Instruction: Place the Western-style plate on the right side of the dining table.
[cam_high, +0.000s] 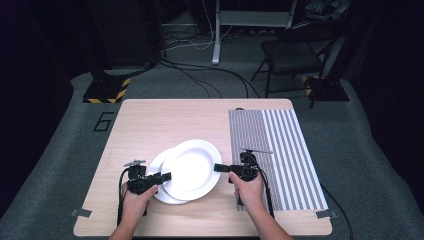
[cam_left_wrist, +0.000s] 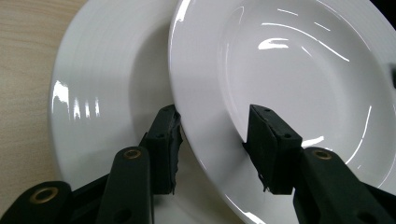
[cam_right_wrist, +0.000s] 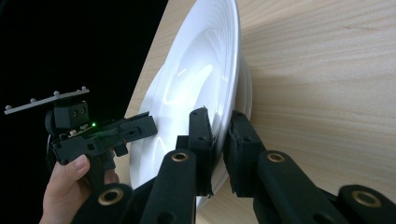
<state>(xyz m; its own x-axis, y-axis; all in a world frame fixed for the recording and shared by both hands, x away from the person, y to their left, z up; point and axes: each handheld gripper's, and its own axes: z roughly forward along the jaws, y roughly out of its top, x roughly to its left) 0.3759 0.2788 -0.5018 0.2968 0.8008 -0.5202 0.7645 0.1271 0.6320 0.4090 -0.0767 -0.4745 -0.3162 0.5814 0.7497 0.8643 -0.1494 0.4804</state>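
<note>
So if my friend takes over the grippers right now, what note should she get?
Right gripper: shut on the top plate, clamping its right rim.
Left gripper: jaws straddle that plate's left rim with a gap on each side, so no grip there.
Things: top plate overlaps the bottom plate, shifted to its right, on the table. Striped mat lies at the right.
Done: right-hand grip on the top plate.
Left: probably to lift it off, perhaps onto the mat.

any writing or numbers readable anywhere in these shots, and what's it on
"6": a large dark numeral on the grey carpet floor, left of the pale wooden table.
No other text: the white round plates and the grey striped mat carry none.
</note>
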